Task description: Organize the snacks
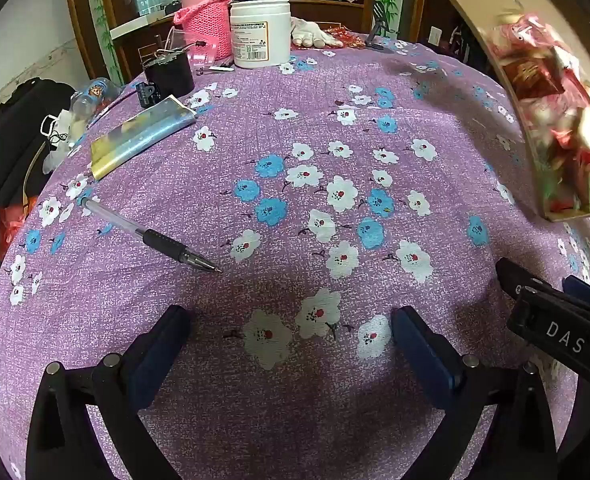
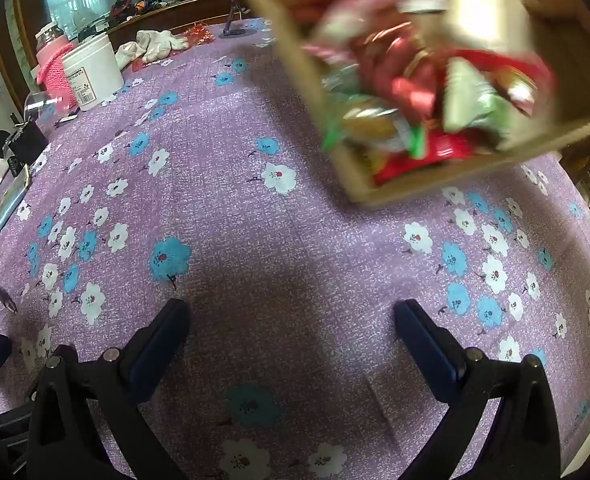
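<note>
A cardboard box (image 2: 379, 190) full of red, green and white wrapped snacks (image 2: 411, 92) is blurred and tilted in the air above the table's right side. It also shows at the right edge of the left wrist view (image 1: 535, 160), with its snacks (image 1: 555, 120). My left gripper (image 1: 291, 332) is open and empty, low over the purple floral tablecloth (image 1: 295, 128). My right gripper (image 2: 291, 324) is open and empty, below and left of the box. The right gripper's body shows in the left wrist view (image 1: 555, 320).
A pen (image 1: 151, 236) lies at the left. A shiny flat packet (image 1: 143, 136), a black box (image 1: 169, 74), a pink knitted jar cover (image 1: 207, 20), a white tub (image 1: 260, 34) and white gloves (image 1: 315, 34) sit along the far edge. A cabinet stands behind.
</note>
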Action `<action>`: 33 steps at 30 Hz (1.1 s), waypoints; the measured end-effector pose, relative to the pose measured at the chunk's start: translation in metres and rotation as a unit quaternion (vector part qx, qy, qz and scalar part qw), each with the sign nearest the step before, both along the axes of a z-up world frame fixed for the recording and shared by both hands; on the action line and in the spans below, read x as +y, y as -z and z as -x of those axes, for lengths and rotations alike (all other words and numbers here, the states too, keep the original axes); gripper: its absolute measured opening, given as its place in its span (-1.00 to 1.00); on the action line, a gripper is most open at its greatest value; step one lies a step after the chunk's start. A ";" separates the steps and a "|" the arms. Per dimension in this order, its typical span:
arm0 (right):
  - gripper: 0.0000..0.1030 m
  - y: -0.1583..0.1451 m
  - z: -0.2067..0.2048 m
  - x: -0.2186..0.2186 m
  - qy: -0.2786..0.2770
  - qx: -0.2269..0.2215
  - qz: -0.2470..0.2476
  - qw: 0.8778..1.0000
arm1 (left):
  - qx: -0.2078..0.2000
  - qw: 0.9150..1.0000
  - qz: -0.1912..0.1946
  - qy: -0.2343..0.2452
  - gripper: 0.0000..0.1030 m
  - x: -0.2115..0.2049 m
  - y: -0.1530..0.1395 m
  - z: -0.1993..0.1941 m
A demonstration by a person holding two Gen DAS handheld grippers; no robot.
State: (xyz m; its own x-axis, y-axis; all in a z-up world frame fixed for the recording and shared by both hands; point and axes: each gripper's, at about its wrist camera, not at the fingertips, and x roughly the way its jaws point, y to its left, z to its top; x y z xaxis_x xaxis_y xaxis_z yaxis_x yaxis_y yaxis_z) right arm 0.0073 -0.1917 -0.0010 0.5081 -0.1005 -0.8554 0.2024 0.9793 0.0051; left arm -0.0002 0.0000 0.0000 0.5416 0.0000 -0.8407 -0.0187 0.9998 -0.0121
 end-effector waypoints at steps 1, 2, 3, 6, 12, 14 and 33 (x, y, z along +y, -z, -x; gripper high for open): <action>0.99 -0.001 0.000 0.001 0.000 0.000 0.000 1.000 | 0.000 1.000 0.000 0.000 0.99 0.000 0.000 0.000; 0.99 -0.001 0.000 0.001 0.000 0.000 0.000 1.000 | 0.000 1.000 0.000 0.000 0.99 0.000 0.000 0.000; 0.99 -0.002 0.000 0.002 0.000 0.000 0.000 1.000 | 0.000 1.000 0.000 0.000 0.99 0.000 0.000 0.000; 0.99 -0.004 0.001 0.004 0.000 0.000 0.000 1.000 | 0.000 1.000 0.000 0.000 0.99 0.000 0.000 0.000; 0.99 -0.003 0.003 0.002 0.001 0.001 0.000 1.000 | 0.000 1.000 0.000 0.000 0.99 0.000 0.000 0.000; 0.99 -0.003 0.004 0.001 0.001 0.001 0.000 1.000 | 0.000 1.000 0.000 0.000 0.99 0.000 0.000 0.000; 0.99 0.001 0.000 0.001 0.001 0.000 0.000 1.000 | 0.000 1.000 0.000 0.000 0.99 0.000 0.000 0.000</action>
State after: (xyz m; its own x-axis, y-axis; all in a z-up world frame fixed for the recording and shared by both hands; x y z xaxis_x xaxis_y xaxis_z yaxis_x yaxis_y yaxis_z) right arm 0.0076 -0.1905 -0.0021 0.5074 -0.1011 -0.8558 0.2039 0.9790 0.0052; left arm -0.0004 0.0001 0.0000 0.5418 -0.0003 -0.8405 -0.0185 0.9998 -0.0123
